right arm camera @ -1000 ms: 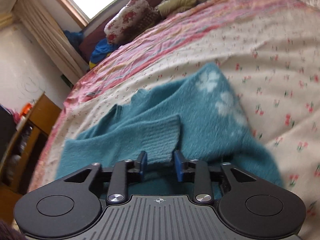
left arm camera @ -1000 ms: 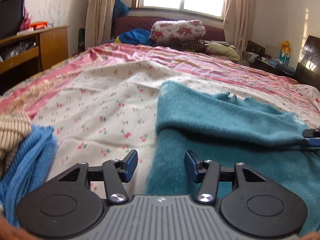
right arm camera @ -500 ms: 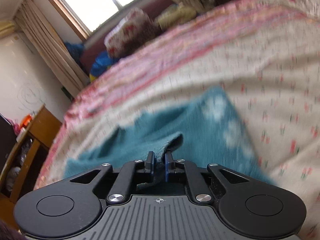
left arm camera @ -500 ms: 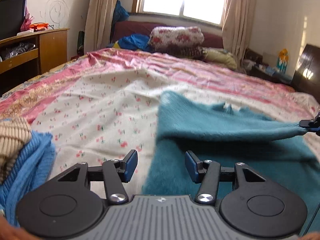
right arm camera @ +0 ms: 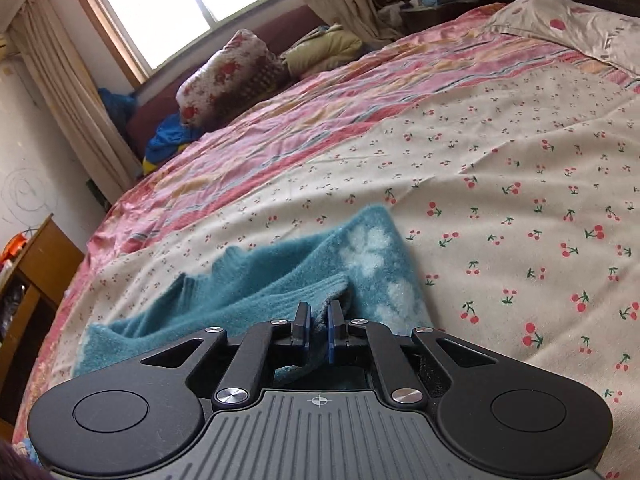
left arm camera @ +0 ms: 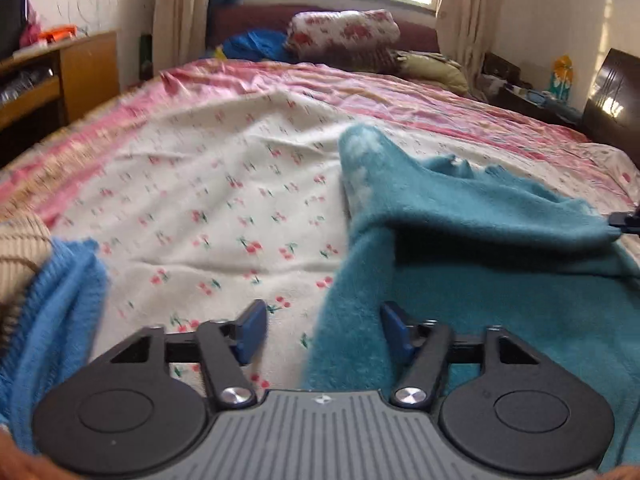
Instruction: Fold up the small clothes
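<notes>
A small fuzzy teal sweater (left arm camera: pixel 500 300) with white paw prints lies on the cherry-print bedspread (left arm camera: pixel 220 216). My left gripper (left arm camera: pixel 322 332) is open and empty, low over the sweater's left edge, with the edge between its fingers. My right gripper (right arm camera: pixel 318 330) is shut on the ribbed cuff of the sweater's sleeve (right arm camera: pixel 280 288) and holds it lifted above the sweater's body. In the left wrist view the sleeve (left arm camera: pixel 500 216) stretches to the right gripper at the right edge (left arm camera: pixel 628 224).
A blue knit garment (left arm camera: pixel 52 312) and a beige ribbed one (left arm camera: pixel 20 248) lie at the left. Pillows and bedding (left arm camera: pixel 344 36) are piled at the far end by the window. A wooden cabinet (left arm camera: pixel 80 68) stands left, and a dark headboard (left arm camera: pixel 612 96) right.
My right gripper closed on the sleeve cuff and lifted it, pulling the sleeve up and to the right. My left gripper stayed open and moved a little nearer the sweater's edge.
</notes>
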`<action>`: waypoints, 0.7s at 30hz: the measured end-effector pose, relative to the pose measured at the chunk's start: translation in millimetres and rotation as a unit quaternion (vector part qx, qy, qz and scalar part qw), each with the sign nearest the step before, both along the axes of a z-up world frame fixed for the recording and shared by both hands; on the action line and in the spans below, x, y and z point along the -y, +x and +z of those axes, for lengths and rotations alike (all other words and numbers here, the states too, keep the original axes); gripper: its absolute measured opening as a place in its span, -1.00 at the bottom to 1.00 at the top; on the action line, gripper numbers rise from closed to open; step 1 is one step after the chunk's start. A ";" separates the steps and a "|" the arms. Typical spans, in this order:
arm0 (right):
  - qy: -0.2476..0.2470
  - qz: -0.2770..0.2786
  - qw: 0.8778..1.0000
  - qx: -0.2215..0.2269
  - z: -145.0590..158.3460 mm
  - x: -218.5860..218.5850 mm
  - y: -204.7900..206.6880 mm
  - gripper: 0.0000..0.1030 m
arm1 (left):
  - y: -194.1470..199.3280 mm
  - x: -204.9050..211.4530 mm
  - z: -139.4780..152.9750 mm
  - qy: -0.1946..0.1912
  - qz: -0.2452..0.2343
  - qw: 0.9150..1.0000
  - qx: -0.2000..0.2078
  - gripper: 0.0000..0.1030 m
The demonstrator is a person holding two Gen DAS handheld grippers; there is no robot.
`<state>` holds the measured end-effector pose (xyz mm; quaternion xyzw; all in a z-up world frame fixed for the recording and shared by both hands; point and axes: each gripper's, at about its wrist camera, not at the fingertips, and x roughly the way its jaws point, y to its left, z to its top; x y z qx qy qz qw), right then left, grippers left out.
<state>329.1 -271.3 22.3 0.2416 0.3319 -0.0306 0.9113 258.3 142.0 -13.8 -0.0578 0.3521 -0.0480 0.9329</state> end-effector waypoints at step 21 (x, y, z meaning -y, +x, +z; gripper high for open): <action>-0.157 0.281 0.945 0.058 37.5 -172.3 -20.7 -0.25 | -48.9 -3.5 7.5 -0.002 0.019 1.000 0.015 -0.16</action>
